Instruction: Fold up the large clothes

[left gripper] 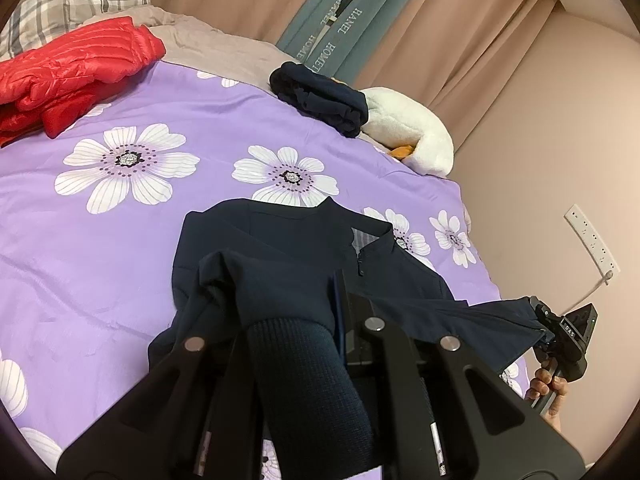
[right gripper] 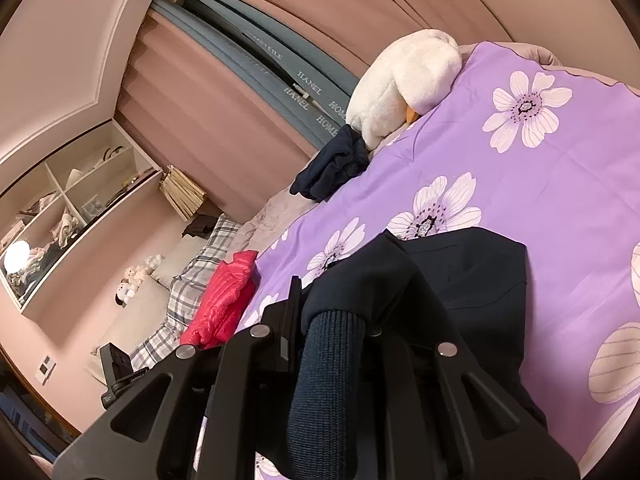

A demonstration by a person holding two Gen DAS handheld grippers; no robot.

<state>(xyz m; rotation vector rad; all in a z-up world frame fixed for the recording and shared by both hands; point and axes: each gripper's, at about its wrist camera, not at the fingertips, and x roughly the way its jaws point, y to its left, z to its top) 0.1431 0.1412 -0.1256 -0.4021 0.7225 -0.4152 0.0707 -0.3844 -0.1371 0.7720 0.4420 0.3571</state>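
A dark navy zip-neck jacket point(left gripper: 288, 256) lies on the purple flowered bedspread point(left gripper: 120, 240), collar toward the far side. My left gripper point(left gripper: 296, 344) is shut on one sleeve's ribbed cuff point(left gripper: 304, 368), held above the jacket body. My right gripper point(right gripper: 336, 332) is shut on the other ribbed cuff point(right gripper: 328, 360), with its sleeve stretched out to the right in the left wrist view point(left gripper: 492, 320). The right gripper shows there at the bed's right edge point(left gripper: 560, 340). The jacket body shows in the right wrist view point(right gripper: 480, 272).
A folded red puffer jacket point(left gripper: 72, 76) lies at the far left. A folded dark garment point(left gripper: 320, 96) and a white plush toy point(left gripper: 408, 128) sit at the far edge. Plaid pillows point(left gripper: 80, 0), curtains and a wall point(left gripper: 560, 160) with a power strip surround the bed.
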